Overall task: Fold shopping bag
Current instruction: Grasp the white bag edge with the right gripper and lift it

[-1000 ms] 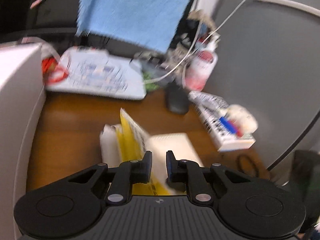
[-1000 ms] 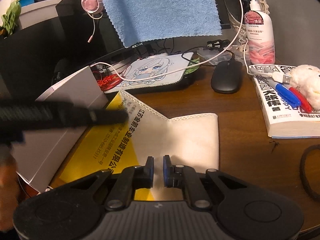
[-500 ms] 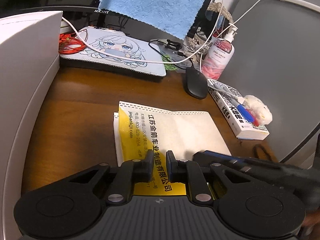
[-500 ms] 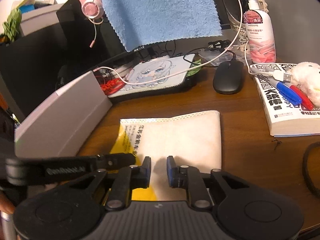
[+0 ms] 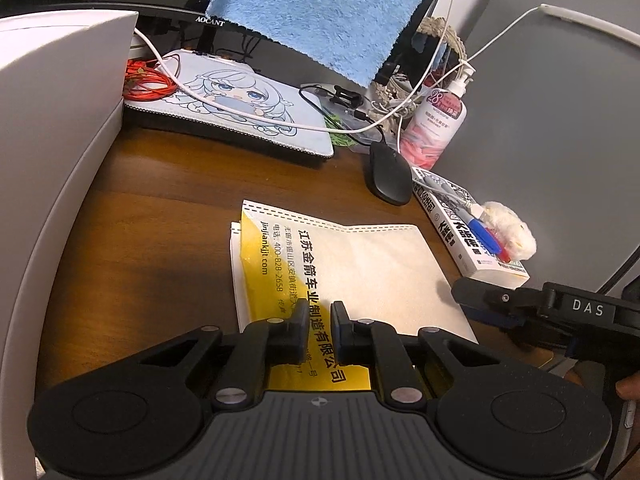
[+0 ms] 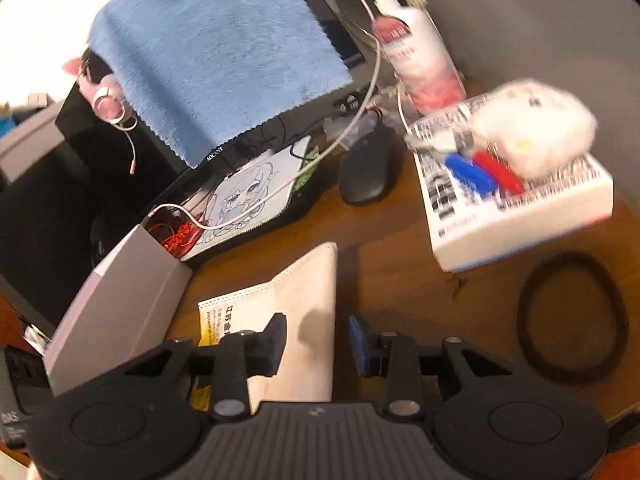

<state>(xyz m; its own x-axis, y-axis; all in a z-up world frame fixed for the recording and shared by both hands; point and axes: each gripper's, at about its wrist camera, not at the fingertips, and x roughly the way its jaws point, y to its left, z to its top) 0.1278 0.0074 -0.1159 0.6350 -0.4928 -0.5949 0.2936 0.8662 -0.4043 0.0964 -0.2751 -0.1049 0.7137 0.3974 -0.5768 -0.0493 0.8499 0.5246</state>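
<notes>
It was an office desk (image 5: 168, 184) — monitor (image 5: 120, 12), mouse (image 5: 390, 176), mouse pad (image 5: 240, 108), headset (image 6: 106, 100), book (image 6: 516, 208) — with grey partitions (image 5: 560, 120).

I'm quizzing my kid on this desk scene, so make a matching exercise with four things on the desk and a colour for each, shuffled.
Things:
1. towel
2. mouse
3. coiled cord
4. shopping bag

Colours:
A. red-orange
B. yellow and cream
C. light blue
D. black

Pairs: 1-C, 2-D, 3-A, 4-B
</notes>
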